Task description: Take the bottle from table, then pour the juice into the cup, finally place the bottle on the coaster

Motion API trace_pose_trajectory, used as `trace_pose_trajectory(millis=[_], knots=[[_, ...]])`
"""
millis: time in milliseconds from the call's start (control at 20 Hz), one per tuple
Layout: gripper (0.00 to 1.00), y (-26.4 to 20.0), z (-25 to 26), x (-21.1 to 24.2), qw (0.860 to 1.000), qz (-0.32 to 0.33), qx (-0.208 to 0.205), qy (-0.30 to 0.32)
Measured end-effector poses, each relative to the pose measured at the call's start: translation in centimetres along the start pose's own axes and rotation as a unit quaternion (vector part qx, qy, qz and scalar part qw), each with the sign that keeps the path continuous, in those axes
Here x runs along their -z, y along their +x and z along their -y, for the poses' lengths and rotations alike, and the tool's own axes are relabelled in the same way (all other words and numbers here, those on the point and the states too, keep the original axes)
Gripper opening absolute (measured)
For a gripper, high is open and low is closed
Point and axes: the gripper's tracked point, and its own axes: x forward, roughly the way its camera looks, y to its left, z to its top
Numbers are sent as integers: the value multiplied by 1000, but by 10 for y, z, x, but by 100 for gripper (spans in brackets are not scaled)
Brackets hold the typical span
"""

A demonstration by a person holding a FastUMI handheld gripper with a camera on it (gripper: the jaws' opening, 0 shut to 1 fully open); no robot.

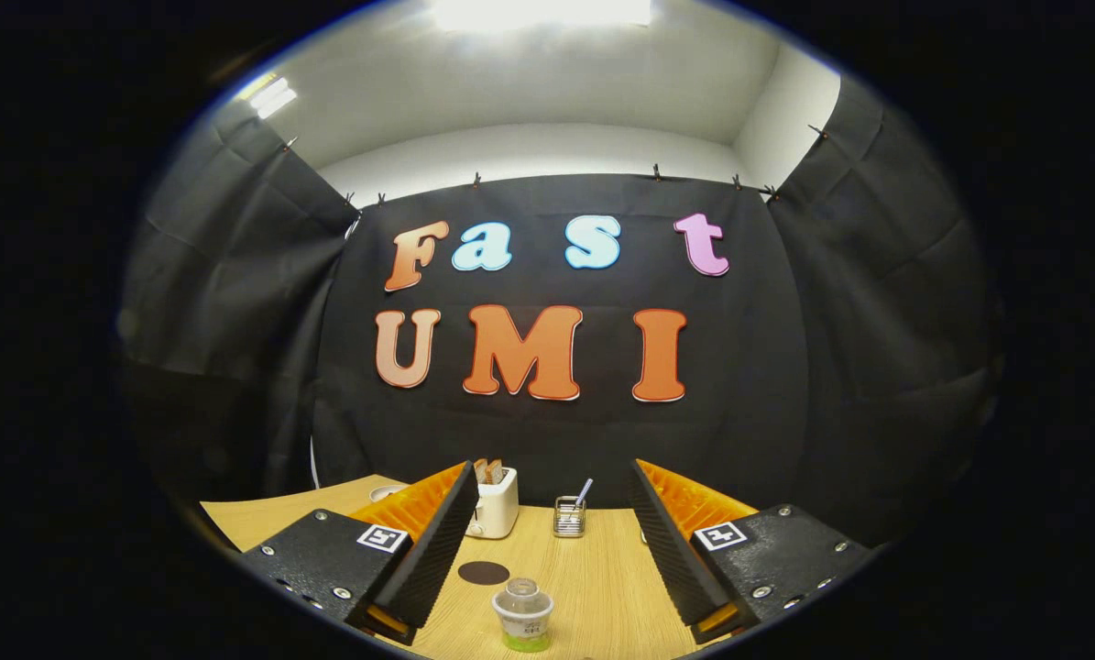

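On the far left of the wooden surface (263, 518), a pale rounded thing, perhaps the cup (385, 492), peeks out behind the left finger; too little of it is visible to be sure. Just right of it, at the far edge, stands a white toaster (494, 502) with bread slices in its slots. Nearer, a dark round coaster (483, 573) lies flat on the surface, just beside the left finger's inner face. Right of the coaster and nearer still stands the bottle (522, 614), upright, with a clear cap and a green label; it sits between the fingers and low down, close to the gripper (547, 541) but touching neither finger. Far beyond it, a small wire holder (569, 516) carries a utensil leaning right.

The fingers are spread wide and grasp nothing, so the bottle has yet to be taken.

Judging the risks from here: the bottle looks small and light, so a finger that arrives off-centre could nudge it over or push it onto the coaster. Closing on the cap rather than the body could let it slip during the pour. With the cup half hidden behind the left finger, the swing toward it could knock the toaster or misjudge the rim and spill juice.
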Motion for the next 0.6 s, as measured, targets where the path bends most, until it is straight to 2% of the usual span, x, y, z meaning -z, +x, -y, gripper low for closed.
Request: trace_pose_trajectory(millis=[400,600], knots=[[98,8,-20,86,996,-64,-33,56],[98,12,-24,118,995,-76,-37,53]])
